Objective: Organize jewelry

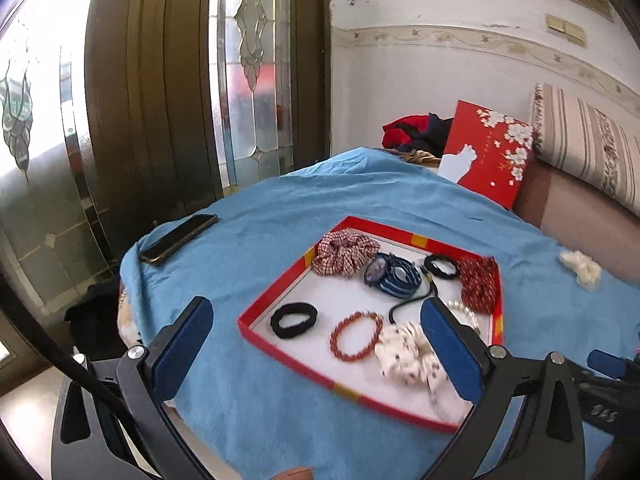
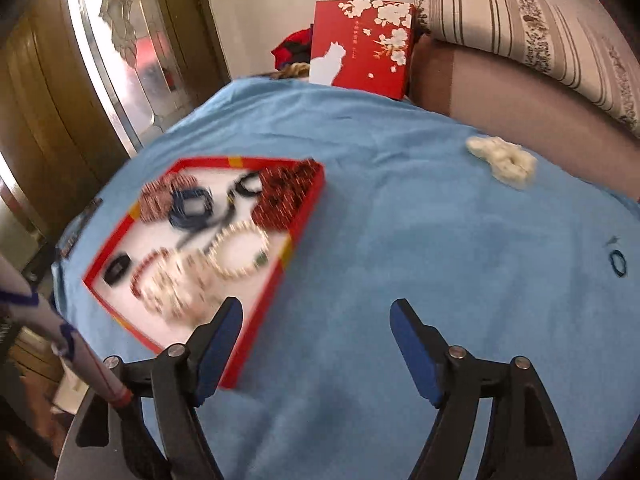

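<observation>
Both of your grippers are spread wide and hold nothing: the left gripper (image 1: pixel 316 344) hovers over the near edge of the shallow red cardboard tray (image 1: pixel 280 344), and the right gripper (image 2: pixel 316 344) hangs over bare blue cloth (image 2: pixel 400 240) with its left finger above the tray's near corner.

Watch that corner first. The tray is light card on loose fabric, so a finger coming down on the rim could tip it or slide it and scatter what is already sorted. In the left view, your right finger (image 1: pixel 448 344) sits just over the white spotted fabric scrunchie (image 1: pixel 404 356) at 4 o'clock in the tray; a careless close there would drag it out, or catch the red bead bracelet (image 1: pixel 356 334) just beside it.

The loose pieces lie well apart from the tray: a small blue elastic hair tie (image 2: pixel 618 263) at 3 o'clock in the right view, and further off a cream fluffy scrunchie (image 2: pixel 502 160) at 1 o'clock. The tie is thin and flat; I judge the fingers could pinch cloth with it and pull the covering.

Open room lies to your right, across the cloth. Leftward the surface drops away past the black phone (image 1: pixel 178 238). Far off, the red flowered lid (image 2: pixel 362 48) stands propped at 12 o'clock.
</observation>
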The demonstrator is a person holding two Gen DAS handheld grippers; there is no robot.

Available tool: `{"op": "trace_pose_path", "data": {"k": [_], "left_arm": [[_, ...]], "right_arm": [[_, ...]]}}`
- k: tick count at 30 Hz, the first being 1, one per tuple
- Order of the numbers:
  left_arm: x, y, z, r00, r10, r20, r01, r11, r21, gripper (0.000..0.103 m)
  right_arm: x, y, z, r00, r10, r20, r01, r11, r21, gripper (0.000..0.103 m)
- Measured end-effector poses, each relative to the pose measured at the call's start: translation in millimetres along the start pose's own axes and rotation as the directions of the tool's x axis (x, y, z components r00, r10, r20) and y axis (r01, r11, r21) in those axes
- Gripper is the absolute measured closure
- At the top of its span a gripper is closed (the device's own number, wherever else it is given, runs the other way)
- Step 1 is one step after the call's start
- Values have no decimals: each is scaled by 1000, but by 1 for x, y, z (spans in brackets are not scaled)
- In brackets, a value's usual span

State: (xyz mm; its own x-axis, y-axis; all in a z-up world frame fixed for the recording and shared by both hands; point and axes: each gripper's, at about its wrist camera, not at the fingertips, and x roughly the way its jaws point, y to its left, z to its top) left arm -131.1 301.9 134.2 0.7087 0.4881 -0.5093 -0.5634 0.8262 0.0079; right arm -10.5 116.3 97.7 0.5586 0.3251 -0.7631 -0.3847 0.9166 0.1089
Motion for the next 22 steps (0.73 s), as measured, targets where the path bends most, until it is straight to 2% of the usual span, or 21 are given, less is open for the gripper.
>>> {"op": "trace_pose_path", "data": {"k": [3, 6, 8, 14, 17, 22], "left_arm": [[-2, -5, -8, 1000, 1, -10, -1, 1000, 19, 0], [6, -8, -16, 997, -31, -66, 32, 999, 10, 0], [15, -8, -22, 991, -69, -116, 68, 998, -6, 0], [40, -2, -34, 967, -115, -225, 105, 993, -55, 0], [45, 8, -37, 964, -116, -240, 94, 991, -99, 0], [48, 15, -36, 968, -81, -239, 57, 993, -106, 0]], "right_arm": [[2, 3, -8, 1000, -14, -4, 14, 1000, -19, 23], [-1, 9, -12, 1000, -31, 4, 31, 999, -44, 23], [-1, 13, -13, 999, -53, 11, 54, 997, -62, 23], [4, 24, -17, 997, -80, 7, 80, 993, -91, 21], [8, 30, -15, 995, -95, 8, 95, 990, -108, 21], [11, 38, -13, 993, -122, 11, 122, 985, -123, 20]]}}
